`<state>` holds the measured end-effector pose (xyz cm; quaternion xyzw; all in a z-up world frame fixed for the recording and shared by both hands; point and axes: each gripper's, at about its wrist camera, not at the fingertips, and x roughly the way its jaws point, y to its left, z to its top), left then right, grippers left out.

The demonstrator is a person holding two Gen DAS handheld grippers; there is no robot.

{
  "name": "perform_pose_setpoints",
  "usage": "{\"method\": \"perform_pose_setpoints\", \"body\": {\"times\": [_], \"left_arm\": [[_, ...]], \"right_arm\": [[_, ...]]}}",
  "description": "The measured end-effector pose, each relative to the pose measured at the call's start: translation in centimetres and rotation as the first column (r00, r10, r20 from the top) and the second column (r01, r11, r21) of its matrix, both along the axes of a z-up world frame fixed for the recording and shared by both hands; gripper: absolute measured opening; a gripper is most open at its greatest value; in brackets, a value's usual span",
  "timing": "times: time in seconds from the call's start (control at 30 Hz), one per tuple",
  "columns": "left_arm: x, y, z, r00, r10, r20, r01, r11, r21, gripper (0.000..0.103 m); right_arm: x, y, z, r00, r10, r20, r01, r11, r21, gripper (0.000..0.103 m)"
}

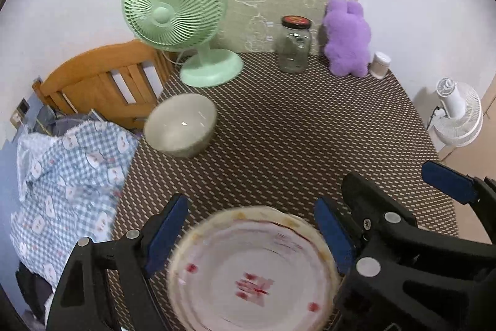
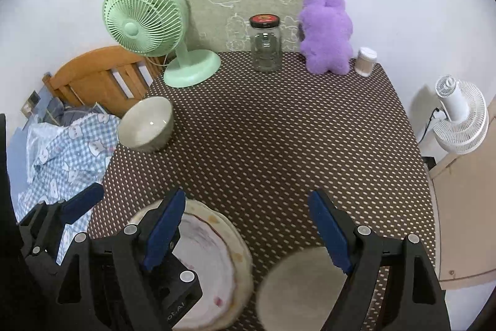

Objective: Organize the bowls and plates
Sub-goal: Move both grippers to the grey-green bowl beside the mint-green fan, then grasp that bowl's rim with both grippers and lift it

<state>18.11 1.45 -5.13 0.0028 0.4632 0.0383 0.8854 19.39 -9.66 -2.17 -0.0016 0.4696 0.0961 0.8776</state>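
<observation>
Left wrist view: my left gripper point(image 1: 251, 241) hangs with its jaws spread wide and nothing between the pads; the stack of plates point(image 1: 257, 269) lies on the table just below it, flat, cream rims with red print on the top face, blurred. Right wrist view: my right gripper point(image 2: 248, 234) is equally wide and holds nothing; below its right finger sits a pale round dish point(image 2: 300, 287), too blurred to tell whether it is a plate or an overturned bowl, just beside the plate stack point(image 2: 217, 262) and apart from it. My judgement of the step: both claws are free above the near tableware, so one placement looks complete and the next pick is due. The remaining loose item is the grey bowl point(image 1: 181, 126), at the left edge of the patterned tablecloth point(image 1: 294, 145), upright and slightly tilted toward the camera, empty as far as its interior shows. The next move calls for carrying a claw to the bowl, straddling its rim with one finger inside and one outside, and closing. Farther back: green desk fan point(image 2: 145, 20), glass jar point(image 2: 266, 44) with a dark lid on, apparently empty, purple plush toy point(image 2: 327, 33), and a small white-capped container point(image 2: 366, 61) whose contents I cannot tell
</observation>
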Motion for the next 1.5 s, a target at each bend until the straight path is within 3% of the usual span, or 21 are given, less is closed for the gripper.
{"method": "perform_pose_setpoints", "body": {"times": [0.47,0.73,1.03,1.23,1.5], "left_arm": [[5.4,8.7,-0.9,1.0,-0.008,0.004,0.008,1.0,-0.001,0.079],[8.7,11.9,-2.0,1.0,-0.023,0.014,0.023,1.0,0.01,0.077],[12.1,14.6,-4.7,1.0,-0.026,0.016,0.025,0.999,0.021,0.077],[13.9,15.8,-7.5,1.0,-0.006,-0.017,0.006,1.0,0.023,0.065],[14.9,16.4,-9.9,0.999,-0.021,-0.047,0.021,1.0,-0.002,0.037]], "right_arm": [[5.3,9.6,-1.0,0.999,-0.045,-0.005,0.045,0.999,0.01,0.085],[8.3,12.9,-2.1,0.996,-0.088,0.011,0.088,0.996,0.005,0.085],[12.5,15.3,-5.3,0.994,-0.108,-0.023,0.108,0.994,0.011,0.084],[14.4,16.8,-7.8,0.993,-0.112,-0.047,0.111,0.994,-0.007,0.064],[16.0,17.5,-10.9,0.988,-0.121,-0.096,0.12,0.993,-0.016,0.042]]}}
